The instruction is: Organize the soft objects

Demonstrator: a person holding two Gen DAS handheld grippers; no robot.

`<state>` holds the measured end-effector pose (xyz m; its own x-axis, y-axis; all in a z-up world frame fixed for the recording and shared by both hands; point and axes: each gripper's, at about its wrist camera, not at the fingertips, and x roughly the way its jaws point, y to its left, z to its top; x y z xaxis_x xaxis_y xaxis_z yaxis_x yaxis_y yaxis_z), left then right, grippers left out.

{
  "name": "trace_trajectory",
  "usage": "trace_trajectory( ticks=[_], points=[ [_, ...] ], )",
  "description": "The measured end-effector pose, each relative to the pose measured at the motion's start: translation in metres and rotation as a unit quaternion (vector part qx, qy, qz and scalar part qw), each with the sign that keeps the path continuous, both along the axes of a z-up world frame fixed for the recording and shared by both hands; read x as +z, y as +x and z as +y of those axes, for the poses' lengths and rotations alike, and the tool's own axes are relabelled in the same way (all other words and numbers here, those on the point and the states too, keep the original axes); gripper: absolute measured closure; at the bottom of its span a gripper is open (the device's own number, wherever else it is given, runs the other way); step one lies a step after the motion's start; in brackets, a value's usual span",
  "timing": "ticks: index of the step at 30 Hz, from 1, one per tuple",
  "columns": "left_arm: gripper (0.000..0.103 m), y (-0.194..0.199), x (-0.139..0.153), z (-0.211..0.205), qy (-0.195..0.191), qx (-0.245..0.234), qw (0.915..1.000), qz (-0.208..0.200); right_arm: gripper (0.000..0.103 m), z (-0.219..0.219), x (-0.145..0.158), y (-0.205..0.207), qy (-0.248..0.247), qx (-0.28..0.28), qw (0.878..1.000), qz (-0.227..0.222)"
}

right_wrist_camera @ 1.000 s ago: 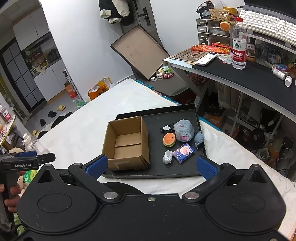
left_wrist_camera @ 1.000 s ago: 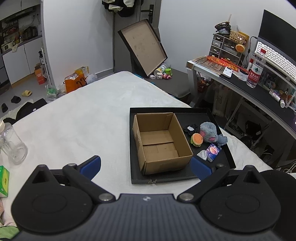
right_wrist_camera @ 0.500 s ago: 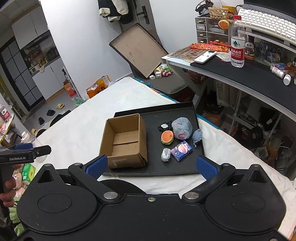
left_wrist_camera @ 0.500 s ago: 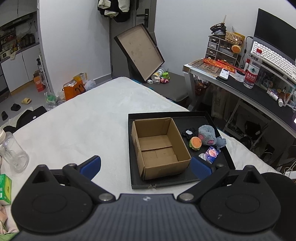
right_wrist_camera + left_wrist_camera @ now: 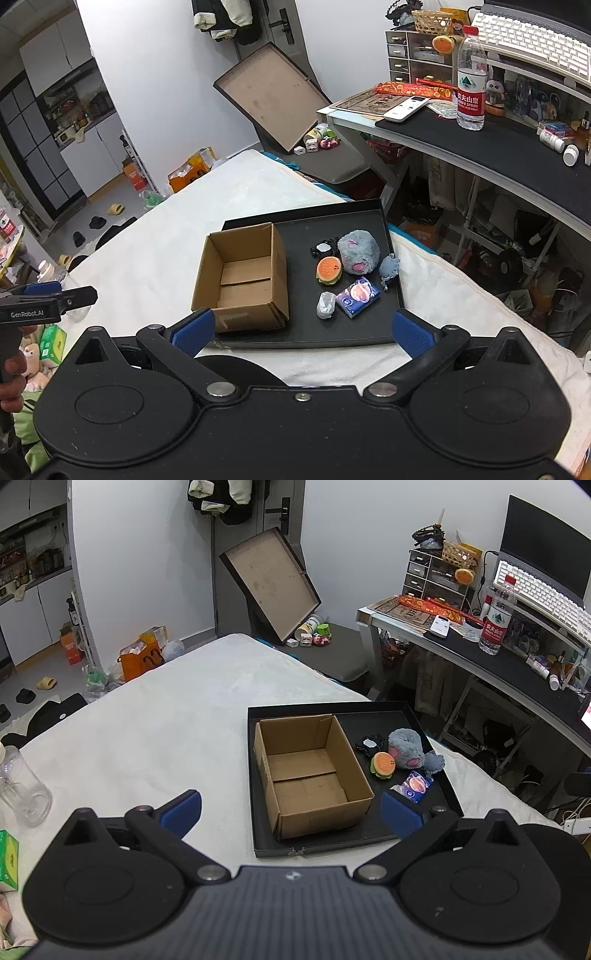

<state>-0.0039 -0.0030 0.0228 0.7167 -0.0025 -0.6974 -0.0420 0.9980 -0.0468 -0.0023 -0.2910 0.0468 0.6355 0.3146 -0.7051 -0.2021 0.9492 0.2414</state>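
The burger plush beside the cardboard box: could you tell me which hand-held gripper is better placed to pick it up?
Probably the right hand-held gripper: open, it faces the burger plush, while the left hand-held gripper faces the cardboard box.

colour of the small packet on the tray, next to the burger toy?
The packet is dark blue-purple with a pinkish round print; clearest in the right wrist view.

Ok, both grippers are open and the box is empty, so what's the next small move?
Probably lower the right gripper toward the burger toy: it lies loose on the black tray, right of the empty cardboard box, and nothing is held yet.
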Motion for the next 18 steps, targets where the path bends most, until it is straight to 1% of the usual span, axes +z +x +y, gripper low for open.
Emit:
trace_trajectory(
  ticks=[6,18],
  points=[
    [0.000,0.000,0.001,-0.006,0.000,-0.013,0.9999,0.000,0.000,-0.002,-0.002,0.000,-0.003,-0.004,1.000,0.001],
    [0.000,0.002,-0.002,-0.015,0.000,-0.022,0.9998,0.005,0.000,-0.009,-0.006,0.002,-0.007,-0.010,1.000,0.004]
  ],
)
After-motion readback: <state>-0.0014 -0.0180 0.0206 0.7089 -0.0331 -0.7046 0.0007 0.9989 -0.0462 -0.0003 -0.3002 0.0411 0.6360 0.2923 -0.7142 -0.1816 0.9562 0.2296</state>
